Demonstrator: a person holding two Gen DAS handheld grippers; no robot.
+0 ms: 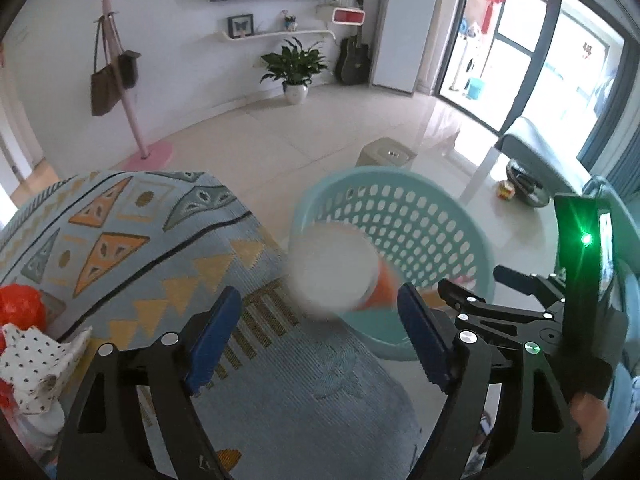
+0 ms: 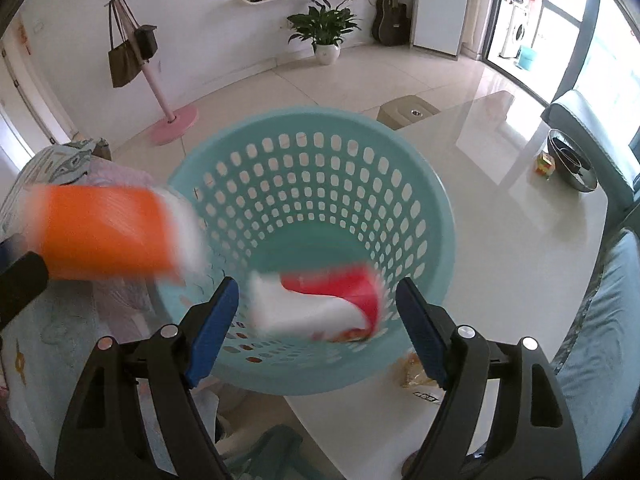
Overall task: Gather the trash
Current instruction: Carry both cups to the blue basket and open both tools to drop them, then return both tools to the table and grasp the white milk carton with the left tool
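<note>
A teal perforated basket (image 2: 400, 200) stands on the white table; it also shows in the left wrist view (image 1: 440, 216). A blurred orange-and-white cup (image 1: 336, 272) is in the air ahead of my open left gripper (image 1: 320, 332), at the basket's near rim; it shows at the left of the right wrist view (image 2: 108, 232). A blurred red-and-white cup (image 2: 320, 304) is in the air between the pads of my open right gripper (image 2: 316, 316), over the basket's mouth. Neither gripper touches a cup.
A patterned blue cloth (image 1: 160, 240) covers the seat on the left, with red plastic (image 1: 18, 304) and dotted paper (image 1: 36, 364) on it. A wrapper (image 2: 416, 376) lies beside the basket. A metal bowl (image 2: 572, 168) sits at the table's far right.
</note>
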